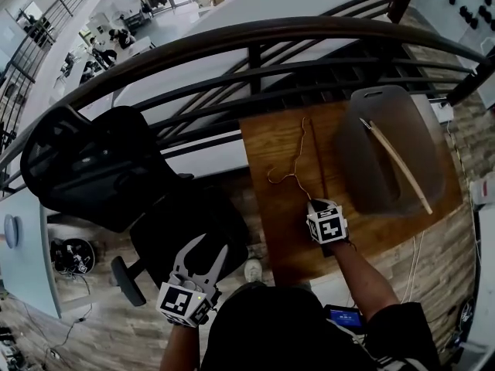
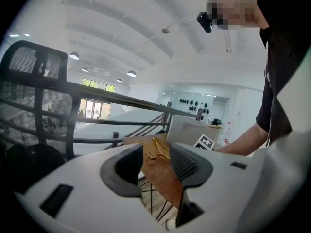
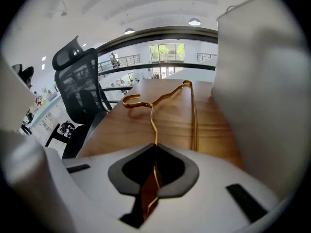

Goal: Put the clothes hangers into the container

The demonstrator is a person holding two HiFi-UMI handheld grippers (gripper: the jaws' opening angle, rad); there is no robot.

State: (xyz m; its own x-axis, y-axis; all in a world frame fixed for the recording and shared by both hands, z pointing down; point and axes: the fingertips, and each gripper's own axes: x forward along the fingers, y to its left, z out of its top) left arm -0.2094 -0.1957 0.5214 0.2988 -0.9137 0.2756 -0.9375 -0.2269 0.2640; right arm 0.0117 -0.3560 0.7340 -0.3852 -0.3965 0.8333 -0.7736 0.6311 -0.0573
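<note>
A thin gold wire hanger (image 1: 298, 161) lies on the wooden table (image 1: 271, 230), its hook pointing left. My right gripper (image 1: 315, 202) is at its near end, and in the right gripper view the pads are shut on the hanger's wire (image 3: 153, 115), which runs out between the jaws (image 3: 155, 149). A grey translucent container (image 1: 390, 149) stands on the table's right side with a wooden hanger (image 1: 398, 165) lying in it. My left gripper (image 1: 207, 242) hangs open and empty, low to the left, off the table. The left gripper view looks across at the gold hanger (image 2: 158, 149).
A black mesh office chair (image 1: 100, 168) stands left of the table. A dark curved railing (image 1: 271, 60) runs behind the table's far edge. The container's wall (image 3: 262, 81) rises close on the right of the held hanger.
</note>
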